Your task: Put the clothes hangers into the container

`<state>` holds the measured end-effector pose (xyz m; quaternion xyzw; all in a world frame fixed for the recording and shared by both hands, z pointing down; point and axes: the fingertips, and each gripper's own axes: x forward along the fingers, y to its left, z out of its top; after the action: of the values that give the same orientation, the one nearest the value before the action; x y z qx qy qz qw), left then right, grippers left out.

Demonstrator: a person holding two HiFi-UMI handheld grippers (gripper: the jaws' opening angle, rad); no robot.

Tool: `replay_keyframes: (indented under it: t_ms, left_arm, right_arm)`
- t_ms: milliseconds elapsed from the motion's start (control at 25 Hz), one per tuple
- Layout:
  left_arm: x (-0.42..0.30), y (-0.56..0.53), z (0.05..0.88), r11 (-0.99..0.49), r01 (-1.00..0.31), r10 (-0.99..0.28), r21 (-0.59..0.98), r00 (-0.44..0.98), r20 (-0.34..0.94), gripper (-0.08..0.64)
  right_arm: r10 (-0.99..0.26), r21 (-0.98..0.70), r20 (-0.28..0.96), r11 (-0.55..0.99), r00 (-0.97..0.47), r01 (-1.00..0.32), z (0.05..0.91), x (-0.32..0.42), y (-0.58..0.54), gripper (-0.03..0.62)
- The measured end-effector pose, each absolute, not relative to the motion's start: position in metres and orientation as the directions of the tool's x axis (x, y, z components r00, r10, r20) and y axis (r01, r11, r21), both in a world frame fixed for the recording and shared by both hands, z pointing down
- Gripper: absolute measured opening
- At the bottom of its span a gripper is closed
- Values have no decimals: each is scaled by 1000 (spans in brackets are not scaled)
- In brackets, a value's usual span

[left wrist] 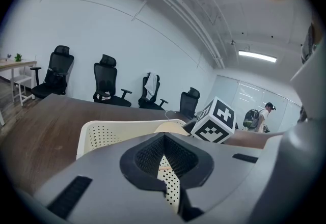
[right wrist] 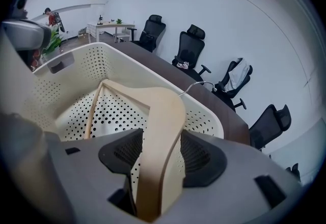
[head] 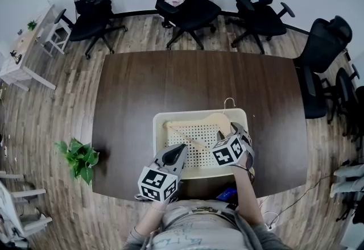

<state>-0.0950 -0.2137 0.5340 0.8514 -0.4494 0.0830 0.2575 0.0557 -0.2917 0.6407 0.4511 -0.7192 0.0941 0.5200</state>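
A cream perforated basket (head: 199,112) stands on the dark table near its front edge. A light wooden hanger (head: 219,120) with a wire hook lies across the basket's far right corner, one arm reaching down inside. My right gripper (head: 233,130) hangs over the basket's right side. In the right gripper view the hanger (right wrist: 158,131) runs between the jaws, and the right gripper (right wrist: 155,159) stands open around it, pads spread. My left gripper (head: 180,149) points over the basket's near edge; its left gripper view shows the left gripper (left wrist: 164,159) shut with nothing in it, the basket (left wrist: 102,134) just ahead.
The brown table (head: 170,78) stretches away beyond the basket. A potted plant (head: 79,158) sits on the floor at the table's left front corner. Several black office chairs (head: 182,1) ring the far side. A person (left wrist: 262,116) stands far off.
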Motion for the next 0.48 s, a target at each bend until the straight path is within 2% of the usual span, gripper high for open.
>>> replay_keyframes:
  t_ms: [480]
  left_arm:
    - [-91,-211,535,-469,-805,-716,364,588,376,11]
  right_arm:
    - [-546,294,833,580,-94,-759,632,55,-287,255]
